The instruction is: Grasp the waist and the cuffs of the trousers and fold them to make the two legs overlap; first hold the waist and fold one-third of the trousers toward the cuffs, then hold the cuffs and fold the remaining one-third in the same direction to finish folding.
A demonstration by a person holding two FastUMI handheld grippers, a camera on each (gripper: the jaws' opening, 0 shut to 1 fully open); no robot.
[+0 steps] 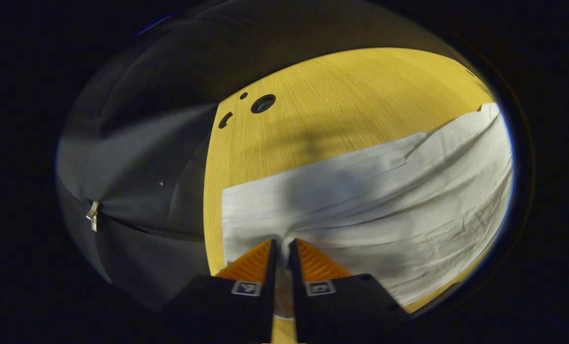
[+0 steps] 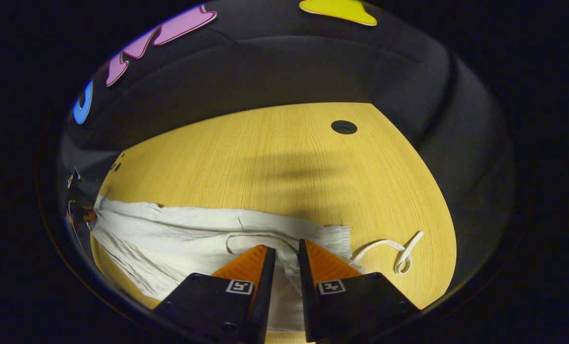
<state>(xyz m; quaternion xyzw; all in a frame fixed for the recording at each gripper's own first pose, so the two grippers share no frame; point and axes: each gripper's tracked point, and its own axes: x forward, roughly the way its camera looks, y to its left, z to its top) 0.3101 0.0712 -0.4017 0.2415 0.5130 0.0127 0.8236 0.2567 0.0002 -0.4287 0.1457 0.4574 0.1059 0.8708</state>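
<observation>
Both claws are down on the white trousers point(image 1: 360, 200), which lie flat across the wooden table point(image 1: 341, 95). The left gripper point(image 1: 283, 246) pinches the cuff end and the right gripper point(image 2: 286, 253) nips the gathered waist beside the loose drawstring point(image 2: 394, 253), each narrowed onto cloth, apparently ready to lay one leg over the other.
</observation>
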